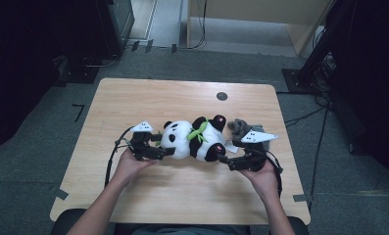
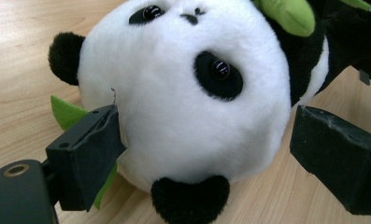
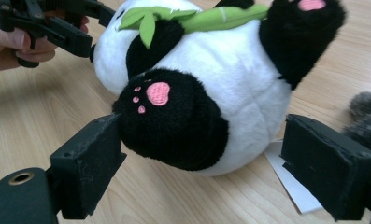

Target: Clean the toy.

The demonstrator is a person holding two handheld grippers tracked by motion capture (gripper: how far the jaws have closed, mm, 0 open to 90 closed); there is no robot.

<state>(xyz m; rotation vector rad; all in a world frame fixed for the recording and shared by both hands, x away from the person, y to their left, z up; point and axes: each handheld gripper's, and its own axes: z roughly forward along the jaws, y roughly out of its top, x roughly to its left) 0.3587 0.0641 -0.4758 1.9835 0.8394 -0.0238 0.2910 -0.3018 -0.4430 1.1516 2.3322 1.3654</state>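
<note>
Left gripper (image 1: 168,151) at centre-left, jaws spread about the plush panda's (image 1: 194,138) head, left pad brushing fur; right gripper (image 1: 223,158) likewise unclenched round its foot; panda lies mid-table (image 1: 182,196), grey toy (image 1: 239,127) beside; seemingly the approach step; next, both must close evenly

A grey plush toy (image 1: 239,127) lies on the light wooden table (image 1: 182,193), whose far edge carries a round dark grommet (image 1: 222,96).
</note>
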